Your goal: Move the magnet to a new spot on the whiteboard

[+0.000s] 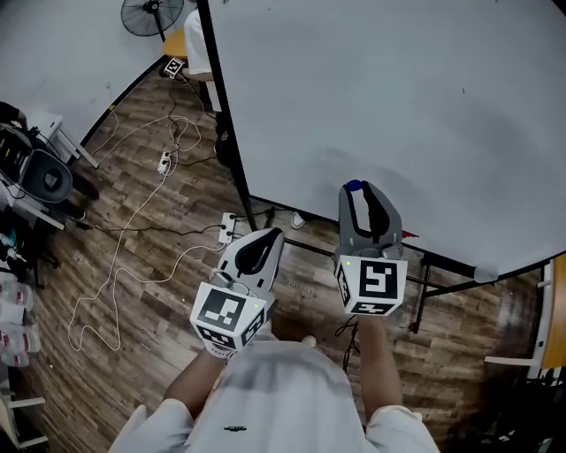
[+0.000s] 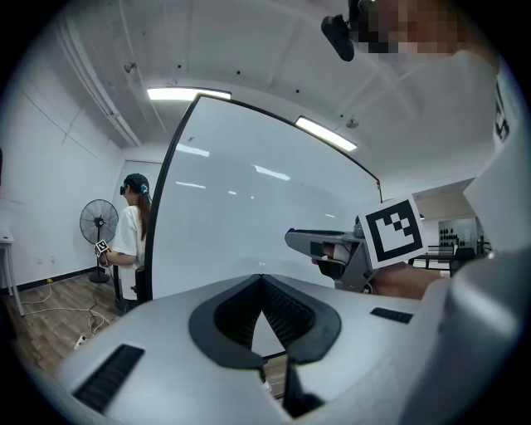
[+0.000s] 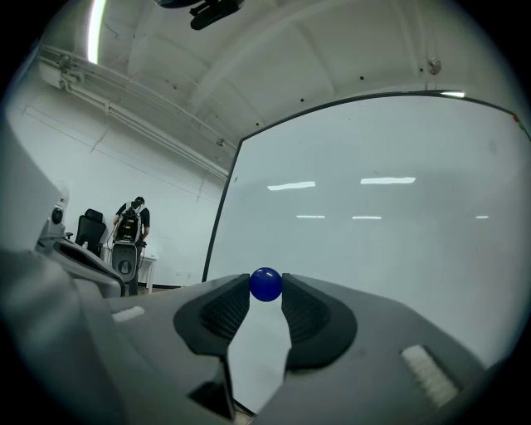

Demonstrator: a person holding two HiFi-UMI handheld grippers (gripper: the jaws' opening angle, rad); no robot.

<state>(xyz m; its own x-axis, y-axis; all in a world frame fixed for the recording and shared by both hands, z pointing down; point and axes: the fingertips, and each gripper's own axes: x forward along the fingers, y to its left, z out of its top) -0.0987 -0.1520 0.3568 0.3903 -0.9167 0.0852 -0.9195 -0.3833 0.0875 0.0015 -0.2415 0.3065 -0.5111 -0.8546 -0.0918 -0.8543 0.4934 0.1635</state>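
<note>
A round blue magnet (image 3: 265, 285) sits between the tips of my right gripper (image 3: 265, 288), whose pads press on it from both sides. In the head view the same blue magnet (image 1: 354, 187) shows at the tip of the right gripper (image 1: 357, 189), held just in front of the large whiteboard (image 1: 389, 106). The whiteboard (image 3: 373, 232) fills the right gripper view, bare and white. My left gripper (image 1: 270, 235) hangs to the left of the right one, its jaws shut with nothing in them. In the left gripper view the left gripper (image 2: 263, 282) points along the whiteboard (image 2: 249, 216), with the right gripper (image 2: 332, 249) beside it.
The whiteboard's black frame edge (image 1: 228, 115) and its stand feet rest on the wooden floor (image 1: 141, 265). White cables and a power strip (image 1: 164, 162) lie on the floor at left. A fan (image 1: 152, 15) and a person (image 2: 133, 241) stand past the board's left end.
</note>
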